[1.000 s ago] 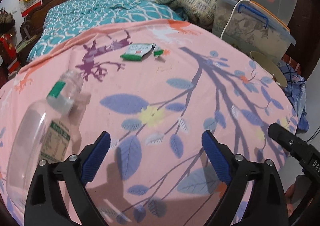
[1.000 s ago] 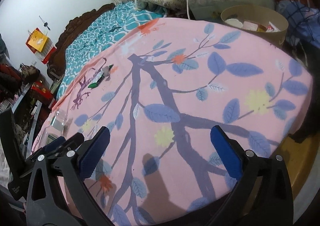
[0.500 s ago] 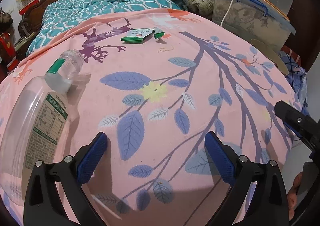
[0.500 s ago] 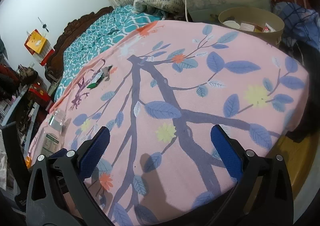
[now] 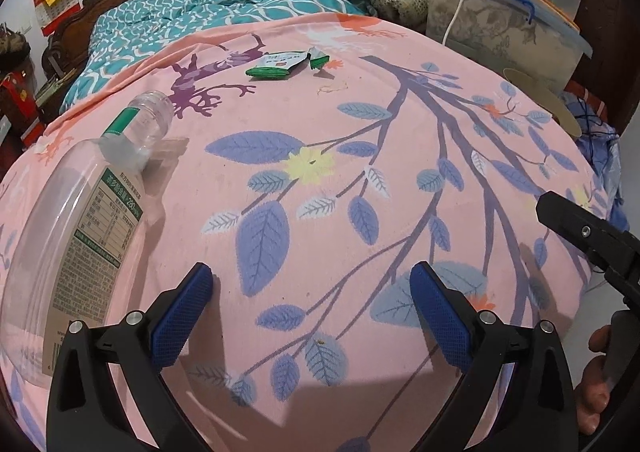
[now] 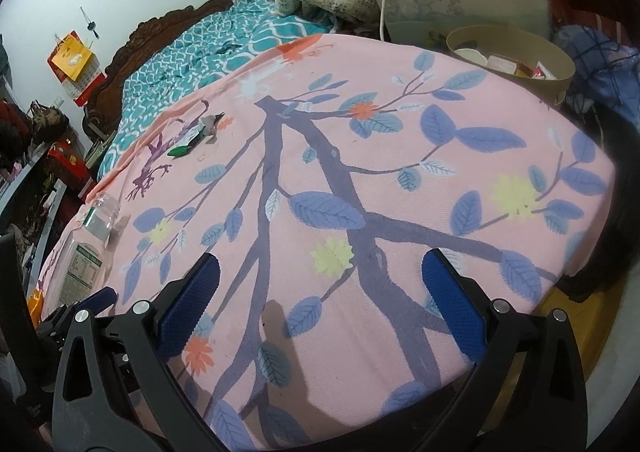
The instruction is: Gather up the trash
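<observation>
Both the left tongs (image 5: 312, 284) and right tongs (image 6: 320, 276) gape empty over the bed (image 5: 400, 179), the left ones having just been opening, a bottle (image 5: 80, 219) lying left of them.

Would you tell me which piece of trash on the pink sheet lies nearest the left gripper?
The clear plastic bottle, lying beside the left gripper; the green wrappers lie far beyond.
</observation>
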Action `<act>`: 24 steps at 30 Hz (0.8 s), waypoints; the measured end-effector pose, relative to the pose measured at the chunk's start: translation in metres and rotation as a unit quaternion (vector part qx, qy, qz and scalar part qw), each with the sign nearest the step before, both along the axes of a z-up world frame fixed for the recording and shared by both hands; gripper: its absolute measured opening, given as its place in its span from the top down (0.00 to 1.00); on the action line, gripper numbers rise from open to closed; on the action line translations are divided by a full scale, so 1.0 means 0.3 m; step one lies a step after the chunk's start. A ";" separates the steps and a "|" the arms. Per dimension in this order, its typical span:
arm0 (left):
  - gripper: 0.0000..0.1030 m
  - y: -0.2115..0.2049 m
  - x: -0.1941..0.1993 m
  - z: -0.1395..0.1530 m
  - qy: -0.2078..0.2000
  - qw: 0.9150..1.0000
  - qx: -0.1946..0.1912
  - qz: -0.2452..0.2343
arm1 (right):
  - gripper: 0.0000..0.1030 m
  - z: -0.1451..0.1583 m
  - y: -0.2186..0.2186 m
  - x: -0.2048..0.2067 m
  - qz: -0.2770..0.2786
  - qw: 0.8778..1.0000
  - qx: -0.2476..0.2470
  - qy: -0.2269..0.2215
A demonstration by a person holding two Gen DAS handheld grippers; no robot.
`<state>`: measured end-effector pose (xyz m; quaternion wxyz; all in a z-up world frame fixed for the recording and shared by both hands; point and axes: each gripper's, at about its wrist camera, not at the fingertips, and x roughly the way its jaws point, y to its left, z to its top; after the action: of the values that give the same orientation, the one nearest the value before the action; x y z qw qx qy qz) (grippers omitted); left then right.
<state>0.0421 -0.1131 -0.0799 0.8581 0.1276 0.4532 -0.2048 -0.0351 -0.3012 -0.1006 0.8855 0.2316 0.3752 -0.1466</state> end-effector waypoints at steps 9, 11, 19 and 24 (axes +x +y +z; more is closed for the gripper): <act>0.08 0.006 -0.007 0.000 0.003 1.000 0.004 0.003 | 0.03 0.000 0.025 -0.011 0.004 1.000 -0.012 0.001; 0.08 0.010 -0.008 0.001 0.003 1.000 0.004 0.004 | 0.03 0.000 0.027 -0.012 0.004 1.000 -0.013 0.001; 0.08 0.014 -0.011 0.001 0.003 1.000 0.005 0.004 | 0.03 -0.003 0.038 -0.013 0.003 1.000 -0.025 0.006; 0.08 0.019 -0.019 0.001 0.003 1.000 0.006 0.002 | 0.03 -0.003 0.046 -0.012 0.003 0.999 -0.031 0.008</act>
<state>0.0364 -0.1073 -0.0796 0.8567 0.1311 0.4569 -0.2004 -0.0386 -0.2873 -0.1015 0.8897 0.2021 0.3780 -0.1572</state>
